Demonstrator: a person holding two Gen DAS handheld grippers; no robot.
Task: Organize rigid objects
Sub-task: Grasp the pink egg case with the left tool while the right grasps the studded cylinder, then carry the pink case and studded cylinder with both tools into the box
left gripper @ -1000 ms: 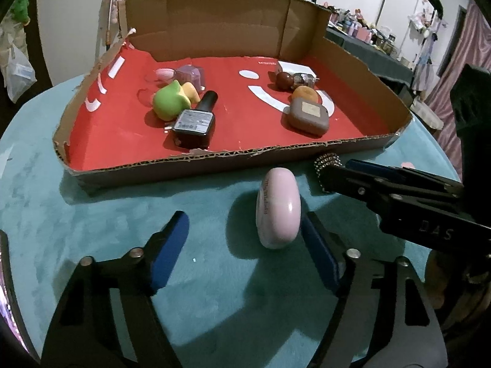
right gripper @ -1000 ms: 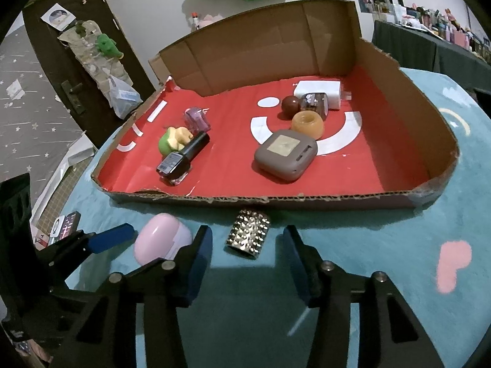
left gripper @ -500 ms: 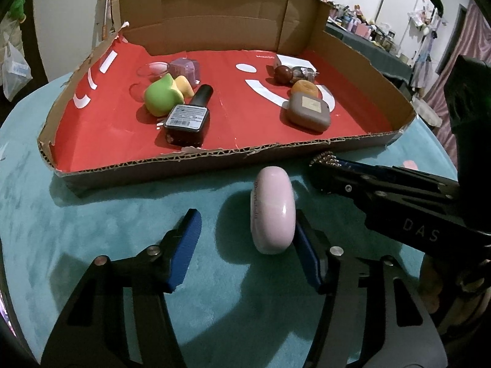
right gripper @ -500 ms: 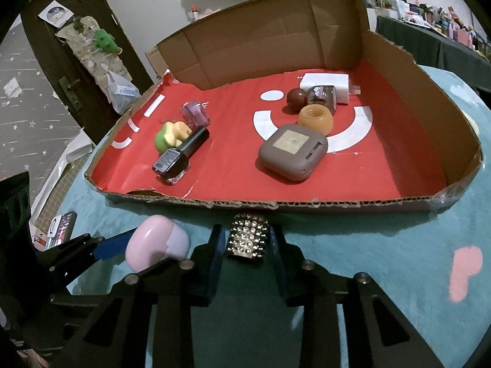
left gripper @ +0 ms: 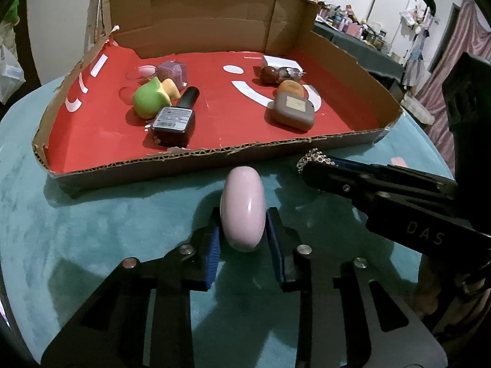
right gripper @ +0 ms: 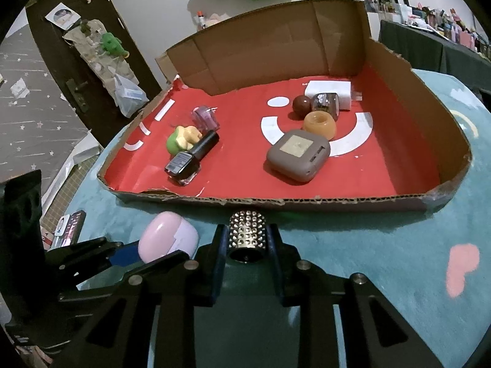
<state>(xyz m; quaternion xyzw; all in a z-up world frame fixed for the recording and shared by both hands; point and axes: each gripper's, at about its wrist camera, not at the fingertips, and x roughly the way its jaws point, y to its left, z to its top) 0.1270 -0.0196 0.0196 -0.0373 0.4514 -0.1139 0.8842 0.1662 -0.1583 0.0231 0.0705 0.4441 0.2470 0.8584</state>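
The left tool [left gripper: 242, 239], just closed, pinches the glossy pink oval case [left gripper: 243, 207]; the right tool [right gripper: 247, 239] clamps the studded silver cylinder [right gripper: 247, 235], both on the teal counter [left gripper: 92, 230] at the cardboard tray's [right gripper: 307, 201] six o'clock. The slick case could squirt out on lifting.

My blue-padded left claw [left gripper: 242, 239] grips a pale pink case [left gripper: 243, 207]; my right claw [right gripper: 247, 239] a silver studded cylinder [right gripper: 247, 233]. Mid-frame, the brown cardboard tray [right gripper: 307, 205] is lined red with white marks, on a teal cloth [right gripper: 353, 245].
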